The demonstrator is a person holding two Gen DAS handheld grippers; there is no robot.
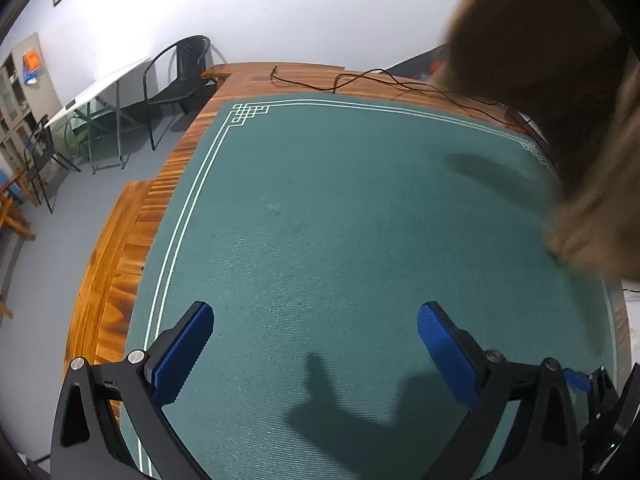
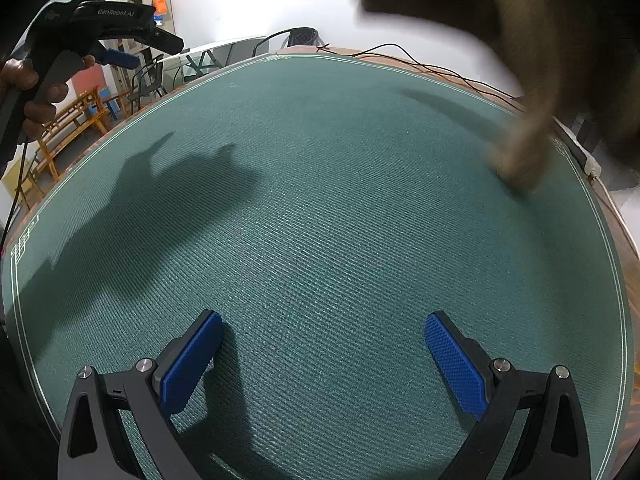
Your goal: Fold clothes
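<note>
A brown garment [image 1: 540, 80] hangs blurred in the air over the mat's far right corner, and its lower end reaches down to the green mat [image 1: 320, 200]. What holds it up is out of view. The right wrist view has the same garment [image 2: 520, 40] at upper right, trailing onto the mat [image 2: 320, 220]. My left gripper [image 1: 316, 312] is open above the near part of the mat, nothing between its blue pads. My right gripper [image 2: 323, 320] is open and empty too, low over the mat. At the upper left of the right wrist view a hand holds the left gripper [image 2: 132, 50].
The mat lies on a wooden table [image 1: 172, 168] with black cables [image 1: 360, 80] along its far edge. A white power strip [image 2: 588, 160] sits at the right edge. Black chairs [image 1: 180, 76], a white folding table [image 1: 100, 88] and wooden benches [image 2: 68, 120] stand beyond on the left.
</note>
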